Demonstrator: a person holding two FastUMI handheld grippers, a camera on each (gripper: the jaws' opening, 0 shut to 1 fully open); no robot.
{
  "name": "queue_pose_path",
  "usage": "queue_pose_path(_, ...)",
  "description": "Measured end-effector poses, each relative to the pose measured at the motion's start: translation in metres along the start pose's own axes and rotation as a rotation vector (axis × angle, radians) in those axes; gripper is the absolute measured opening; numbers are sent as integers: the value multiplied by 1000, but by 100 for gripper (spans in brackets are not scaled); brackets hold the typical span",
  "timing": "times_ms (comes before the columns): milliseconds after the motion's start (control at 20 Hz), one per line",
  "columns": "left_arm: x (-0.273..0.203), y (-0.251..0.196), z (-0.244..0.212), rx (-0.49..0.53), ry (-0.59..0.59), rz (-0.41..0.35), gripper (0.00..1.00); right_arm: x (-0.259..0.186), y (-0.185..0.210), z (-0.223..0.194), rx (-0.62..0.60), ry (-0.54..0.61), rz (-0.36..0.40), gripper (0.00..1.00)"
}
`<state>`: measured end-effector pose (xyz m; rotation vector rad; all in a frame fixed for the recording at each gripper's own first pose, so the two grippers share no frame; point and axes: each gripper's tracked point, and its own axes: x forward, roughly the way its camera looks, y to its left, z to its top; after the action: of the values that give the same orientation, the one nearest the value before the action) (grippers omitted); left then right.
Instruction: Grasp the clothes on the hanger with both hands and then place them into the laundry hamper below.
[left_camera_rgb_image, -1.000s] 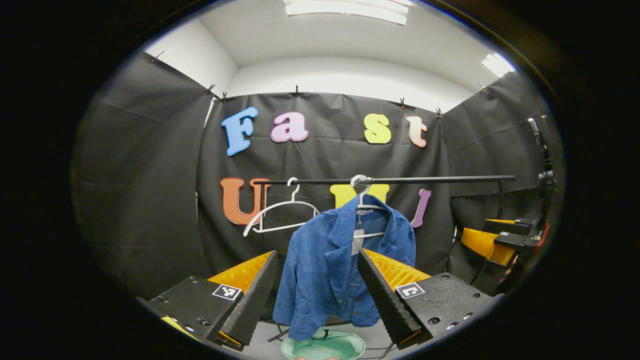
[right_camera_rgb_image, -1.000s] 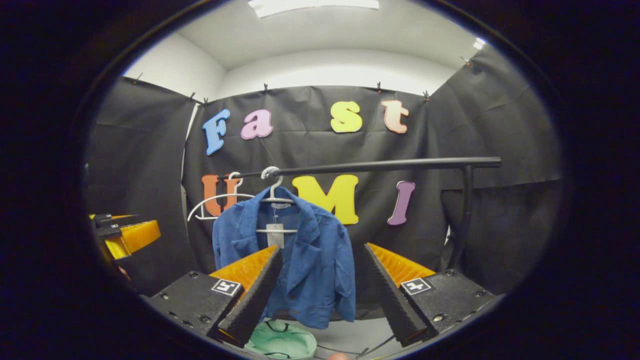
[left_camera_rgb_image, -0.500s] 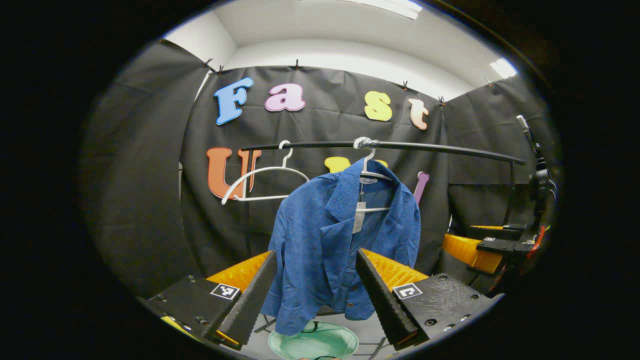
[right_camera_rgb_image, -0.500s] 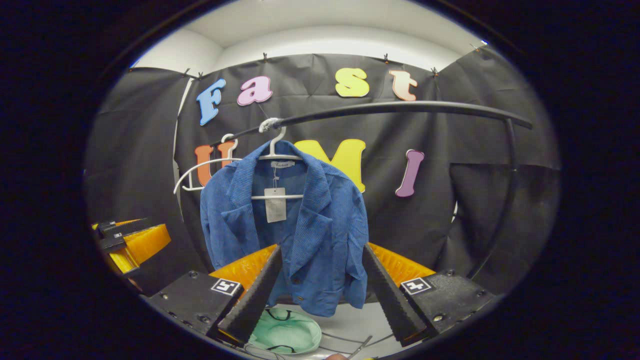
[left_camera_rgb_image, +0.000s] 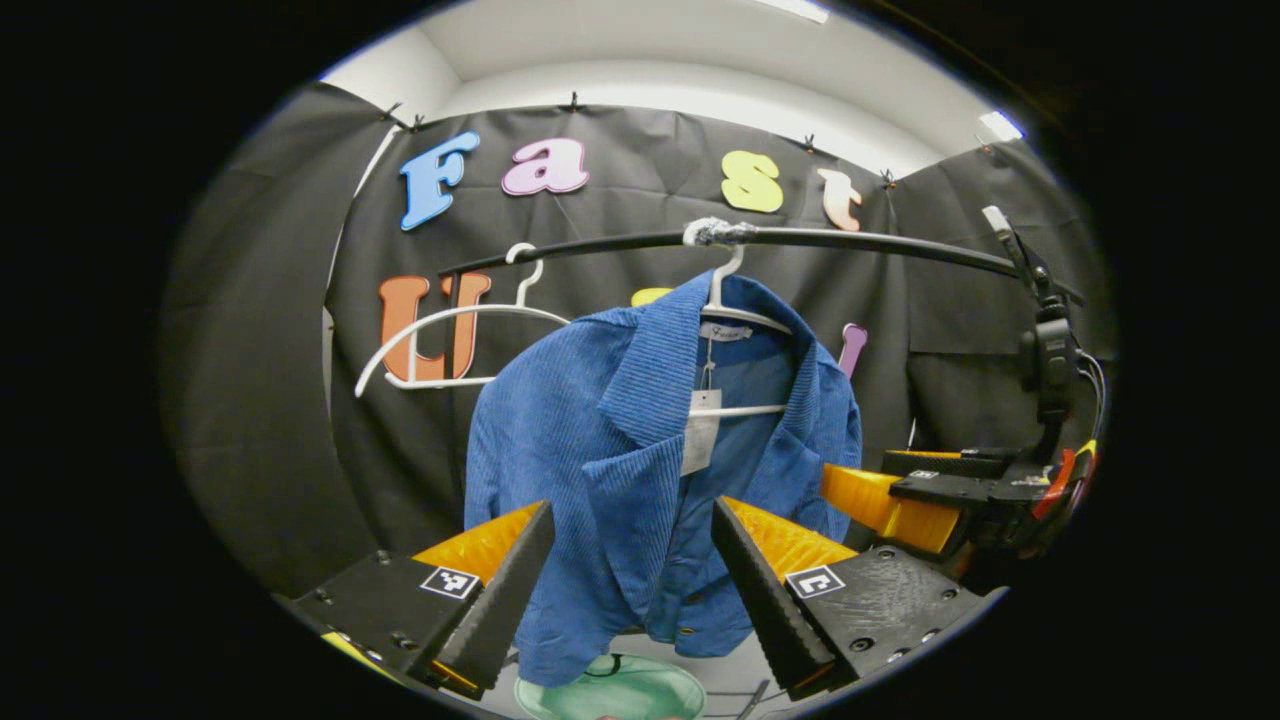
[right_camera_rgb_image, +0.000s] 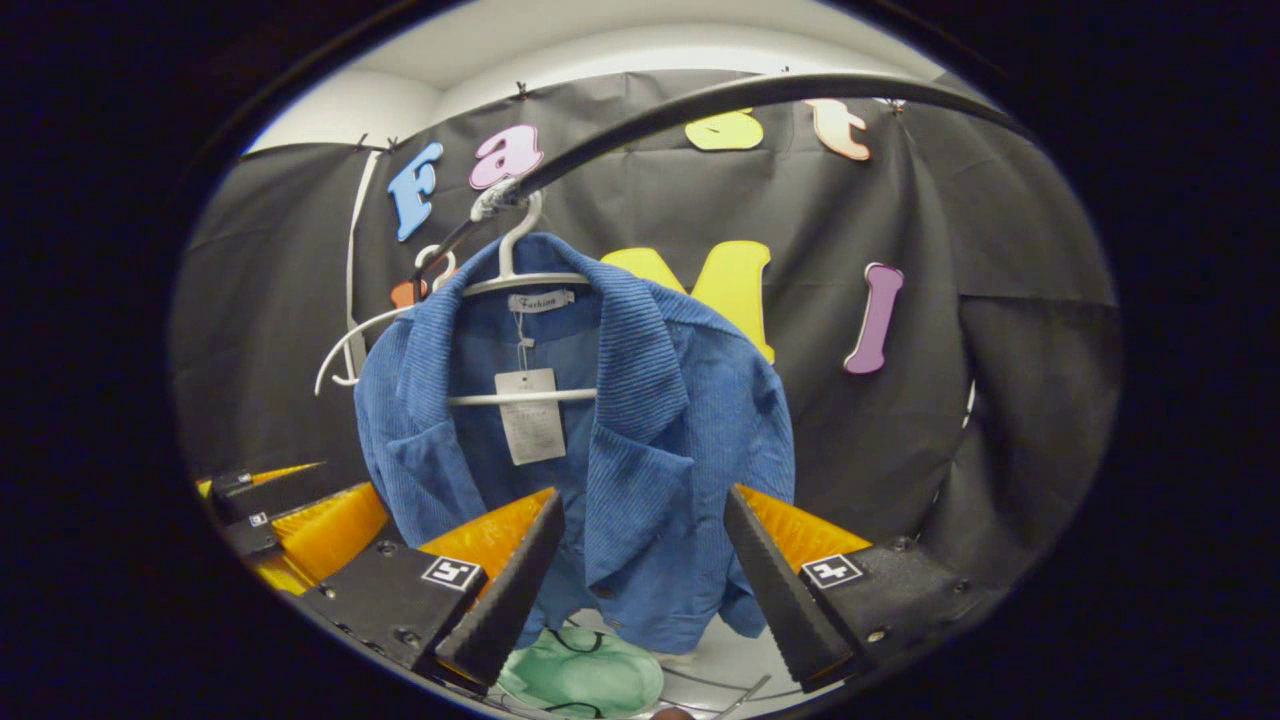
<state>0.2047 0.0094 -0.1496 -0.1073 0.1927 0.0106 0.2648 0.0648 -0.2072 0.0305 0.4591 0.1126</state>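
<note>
Blue ribbed jacket (right_camera_rgb_image: 640, 440) hangs open-fronted on white hanger (right_camera_rgb_image: 520, 275)

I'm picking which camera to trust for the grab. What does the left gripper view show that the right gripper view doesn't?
Left gripper view: the right hand-held gripper at the right edge, jaws apart, and the whole spare hanger. Right gripper view: the left hand-held gripper low left, and the paper tag face-on. Both: the blue jacket on its hanger, the rail, the green hamper below.
</note>
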Motion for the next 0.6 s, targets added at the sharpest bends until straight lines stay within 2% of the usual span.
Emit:
queue_pose_path(200,30,7,-7,0,10,40,100,36,11,1,41,34,69,100)
queue_pose_path(300,42,3,-4,-6,-11,38,90,47,12,-3,79,47,94,100)
queue_pose_path(450,63,4,-9,-22,8,50,100,62,5,-5,91,66,93,100)
queue_pose_path(500,69,5,-13,-42,21,52,100,68,0,-2,91,59,83,100)
queue_pose_path(550,76,9,-16,-64,33,64,96,71,-5,-1,92,56,71,100)
queue_pose_path(600,81,11,-18,-89,41,71,100,75,-10,-1,98,54,65,100)
